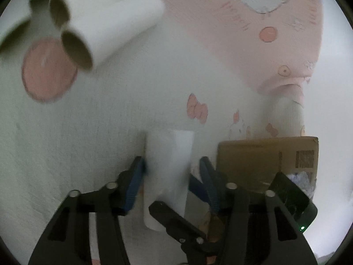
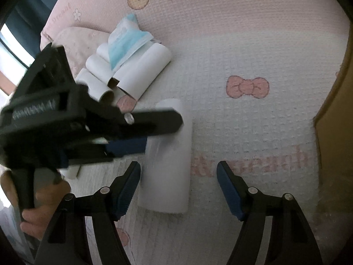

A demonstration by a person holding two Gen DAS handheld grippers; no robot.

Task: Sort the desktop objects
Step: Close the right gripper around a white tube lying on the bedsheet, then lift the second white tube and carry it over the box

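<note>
Bedspread point(image 2: 253, 132): white waffle weave across centre frame, pink band along the top, printed with pink bows and faint lettering. Large pink dot point(image 1: 49, 70) at left of left wrist view. Window point(image 2: 8, 39), bright, at upper left edge.

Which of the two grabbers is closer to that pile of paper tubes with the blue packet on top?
Left. The left gripper reaches across just in front of the pile of tubes, around a lone tube. The right gripper sits further back, beyond that lone tube.
</note>
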